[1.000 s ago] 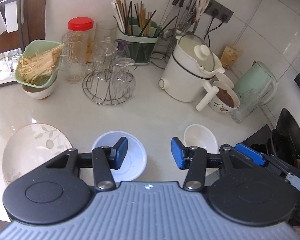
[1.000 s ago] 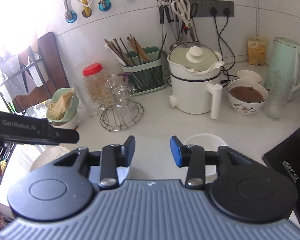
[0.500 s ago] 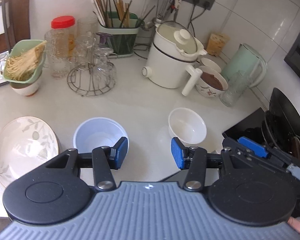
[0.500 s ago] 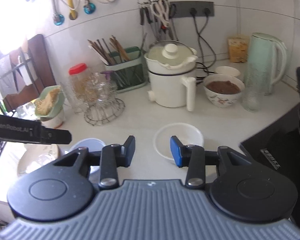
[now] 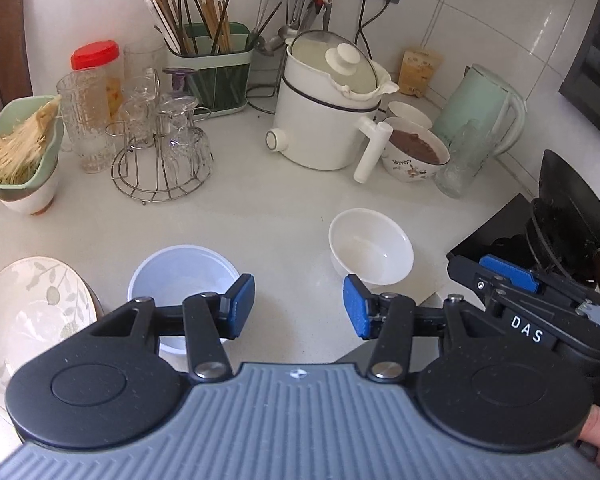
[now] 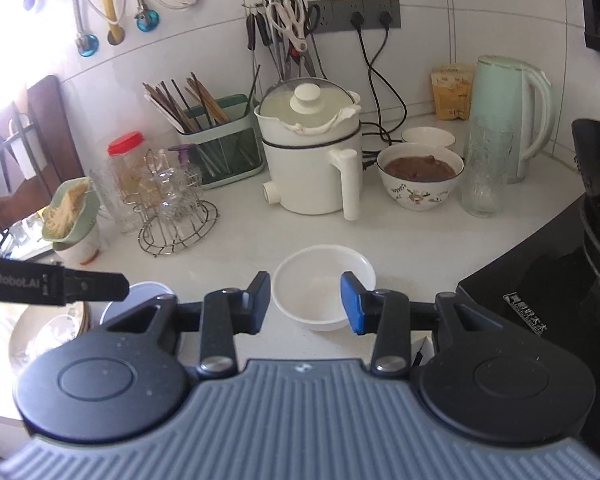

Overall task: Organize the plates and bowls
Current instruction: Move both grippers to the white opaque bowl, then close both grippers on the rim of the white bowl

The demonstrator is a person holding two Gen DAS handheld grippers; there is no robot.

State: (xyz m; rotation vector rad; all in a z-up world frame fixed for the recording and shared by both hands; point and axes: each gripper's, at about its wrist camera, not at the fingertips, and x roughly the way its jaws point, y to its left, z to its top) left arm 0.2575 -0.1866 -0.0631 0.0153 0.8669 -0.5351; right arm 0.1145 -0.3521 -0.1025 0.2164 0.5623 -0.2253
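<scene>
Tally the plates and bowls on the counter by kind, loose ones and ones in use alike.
Empty bowls: 3, the white bowl, the blue bowl and a small white bowl at the back.
Bowls in use: 2, the brown-filled bowl and the bowl under the green strainer.
Plates: 1, the leaf-pattern plate.
Total: 6

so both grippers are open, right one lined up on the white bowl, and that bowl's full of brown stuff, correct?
Not quite. The white bowl in front of the right gripper is empty, as the right wrist view shows. The brown filling is in the patterned bowl farther back by the kettle. Both grippers, including the left gripper, are open.
</scene>
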